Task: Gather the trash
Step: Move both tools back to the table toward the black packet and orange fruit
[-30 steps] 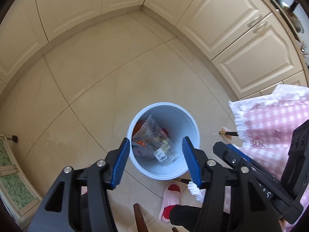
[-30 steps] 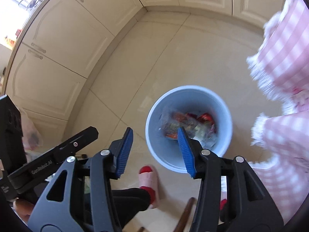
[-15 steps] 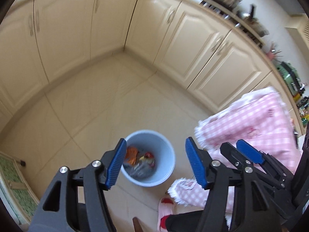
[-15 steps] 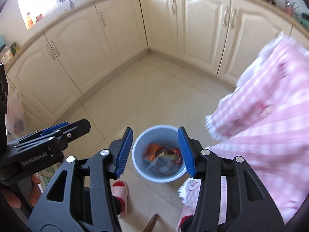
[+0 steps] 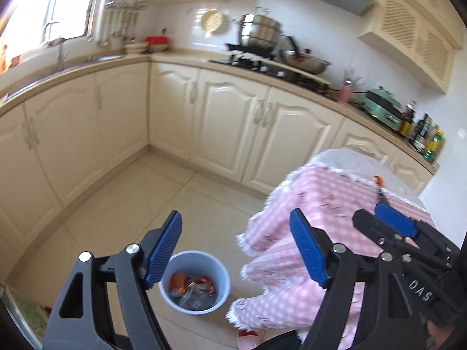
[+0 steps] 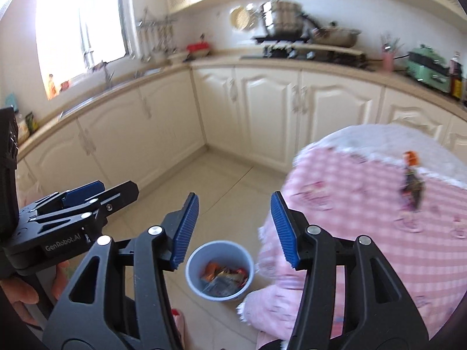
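A light blue bin [image 5: 195,283] [image 6: 219,270] stands on the tiled floor with crumpled wrappers [image 5: 192,287] [image 6: 223,278] inside. A dark wrapper with an orange end [image 6: 411,180] [image 5: 378,185] lies on the pink checked tablecloth [image 6: 364,204] [image 5: 318,201]. My left gripper [image 5: 236,242] hangs high above the bin, jaws opening, nothing between them. My right gripper [image 6: 235,227] is also well above the bin, jaws opening and empty. Each gripper shows at the edge of the other's view, the right gripper [image 5: 394,224] and the left gripper [image 6: 84,191].
Cream cabinets [image 5: 227,122] run around the corner under a counter with a sink [image 5: 99,58], a stove with pots [image 5: 262,38], a green appliance [image 5: 382,108] and bottles [image 5: 429,140]. A person's red-and-pink slipper [image 5: 245,335] is near the bin.
Both grippers have risen far above the bin and tilted up, so the counters and the table top have come into view. The left jaws have spread wider.
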Available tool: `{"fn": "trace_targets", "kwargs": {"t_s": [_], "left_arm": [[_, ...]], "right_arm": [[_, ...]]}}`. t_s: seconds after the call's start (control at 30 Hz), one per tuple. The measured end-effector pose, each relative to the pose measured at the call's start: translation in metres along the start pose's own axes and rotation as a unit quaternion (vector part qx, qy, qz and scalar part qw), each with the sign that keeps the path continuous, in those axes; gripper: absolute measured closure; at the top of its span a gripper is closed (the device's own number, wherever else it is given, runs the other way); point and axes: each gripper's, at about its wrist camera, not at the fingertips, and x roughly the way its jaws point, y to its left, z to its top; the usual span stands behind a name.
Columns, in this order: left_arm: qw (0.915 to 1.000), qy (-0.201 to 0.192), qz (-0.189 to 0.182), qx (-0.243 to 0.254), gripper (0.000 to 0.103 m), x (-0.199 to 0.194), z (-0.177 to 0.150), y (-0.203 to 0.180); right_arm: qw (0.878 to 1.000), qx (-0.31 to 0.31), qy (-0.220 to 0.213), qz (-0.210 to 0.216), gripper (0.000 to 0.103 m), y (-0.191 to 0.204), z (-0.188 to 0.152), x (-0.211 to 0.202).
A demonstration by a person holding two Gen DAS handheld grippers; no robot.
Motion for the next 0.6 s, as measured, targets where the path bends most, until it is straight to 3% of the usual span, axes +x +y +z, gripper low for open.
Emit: {"fn": "trace_targets", "kwargs": {"t_s": [0.27,0.6], "left_arm": [[0.9944,0.023,-0.076,0.070,0.028,0.023,0.009,-0.106],[0.9754,0.099,-0.135,0.144,0.028,0.114,-0.001,-0.216]], "right_arm": [[0.995,0.047,-0.026,-0.079,0.048,-0.097,0.003,-0.049],[0.976,0.123,0.004,-0.177,0.047,-0.228,-0.017,-0.051]]}}
